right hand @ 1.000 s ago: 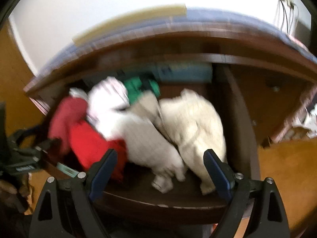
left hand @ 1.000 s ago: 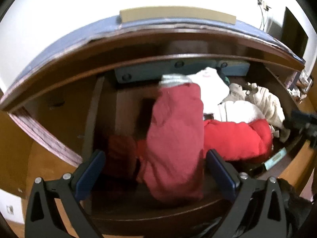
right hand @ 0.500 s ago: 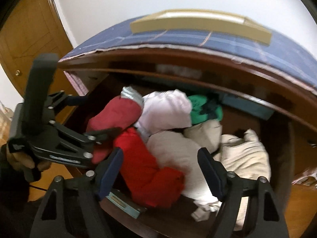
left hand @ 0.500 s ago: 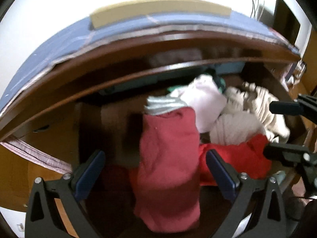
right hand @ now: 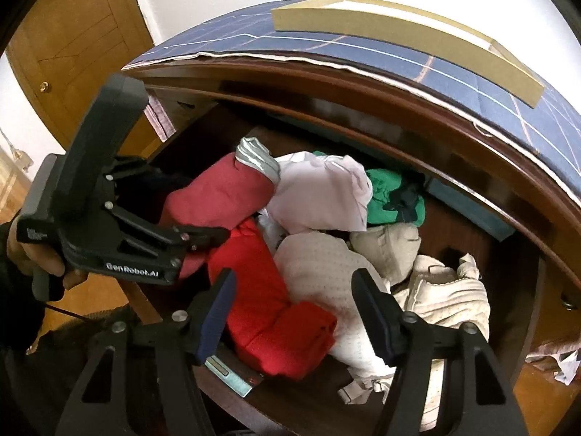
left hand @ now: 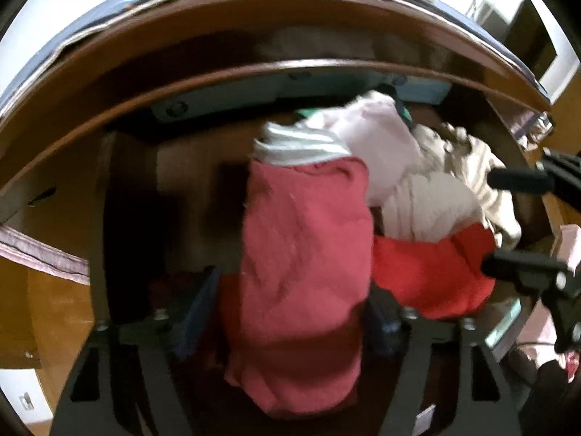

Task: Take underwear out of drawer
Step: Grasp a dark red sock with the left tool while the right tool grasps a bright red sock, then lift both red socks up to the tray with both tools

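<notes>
The open wooden drawer holds a heap of underwear. A dull red pair with a grey waistband lies at the left; it also shows in the right wrist view. My left gripper has its fingers on either side of this pair, closing in on it. A bright red pair lies beside it, with white, green and cream pieces behind. My right gripper is open above the bright red pair and holds nothing.
The dresser top carries a blue checked cloth and a flat tan box. A wooden door stands at the left. The drawer's left half is bare wood.
My left gripper's fingers have moved inward around the dull red pair. My right gripper has swung left and lifted, and now looks down on the bright red pair.
</notes>
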